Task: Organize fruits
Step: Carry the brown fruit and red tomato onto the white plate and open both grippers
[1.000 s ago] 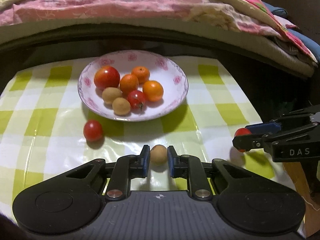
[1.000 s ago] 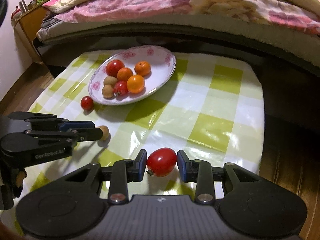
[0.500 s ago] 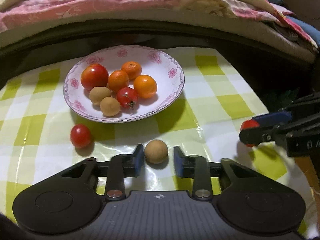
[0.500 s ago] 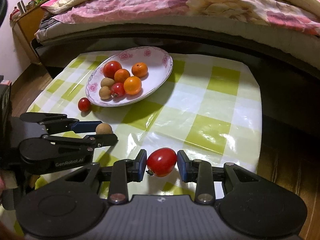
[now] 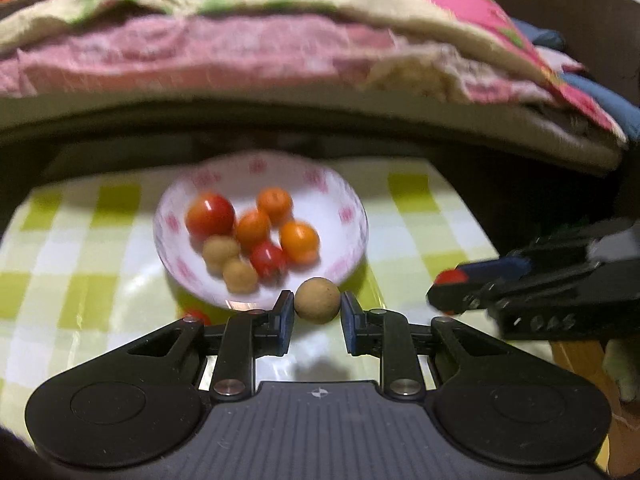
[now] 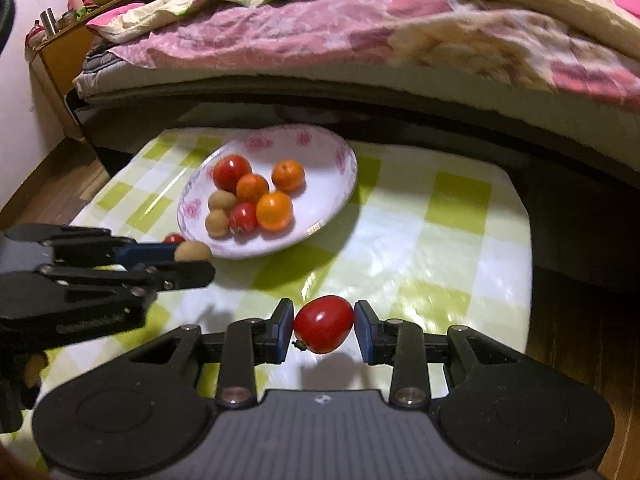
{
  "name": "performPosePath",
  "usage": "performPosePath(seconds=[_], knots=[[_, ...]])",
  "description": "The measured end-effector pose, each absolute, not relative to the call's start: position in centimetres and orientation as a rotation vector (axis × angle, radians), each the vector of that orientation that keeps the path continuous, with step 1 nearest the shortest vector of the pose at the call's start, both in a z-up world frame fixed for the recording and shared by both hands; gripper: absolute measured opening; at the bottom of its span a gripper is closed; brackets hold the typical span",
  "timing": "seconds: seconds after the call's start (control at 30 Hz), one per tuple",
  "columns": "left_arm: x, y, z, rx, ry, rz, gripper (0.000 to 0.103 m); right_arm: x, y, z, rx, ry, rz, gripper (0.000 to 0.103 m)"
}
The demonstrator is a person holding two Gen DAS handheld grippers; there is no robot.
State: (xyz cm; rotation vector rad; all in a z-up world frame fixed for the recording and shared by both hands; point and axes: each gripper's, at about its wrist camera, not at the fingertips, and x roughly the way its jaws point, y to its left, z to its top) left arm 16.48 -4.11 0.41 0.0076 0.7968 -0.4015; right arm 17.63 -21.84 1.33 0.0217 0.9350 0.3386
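Both grippers are seen clamped on fruit above the checked tablecloth. Between the blue pads of the left gripper a round tan fruit is held, lifted clear of the cloth, its shadow cast beneath it; in the right wrist view the same left gripper is seen at the near edge of the plate with the tan fruit at its tip. By the right gripper a red tomato is pinched from both sides, held over the cloth, nearer than the plate. On the plate are gathered a larger tomato, three orange fruits, two tan fruits and a small red tomato. One small red tomato is left lying on the cloth just beside the plate, partly hidden behind the left gripper. Behind the table a bed with pink bedding is seen
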Motion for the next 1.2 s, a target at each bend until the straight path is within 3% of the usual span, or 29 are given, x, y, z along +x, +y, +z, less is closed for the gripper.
performPosePath(seconds=[0.27, 1.03, 1.2], knots=[[19.3, -2.6, 1.6, -0.029, 0.755, -0.333, 0.032, 20.6, -18.9, 1.8, -0.004, 0.900, 0.367, 0.049], [21.2, -1.6, -1.5, -0.031, 0.821, -0.276, 0.032, 24.7, -15.5, -0.7, -0.082, 0.871, 0.382, 0.049], [21.2, -1.6, -1.2, -0.030, 0.820, -0.269, 0.038, 24.9, -15.4, -0.7, -0.078, 0.871, 0.378, 0.049]])
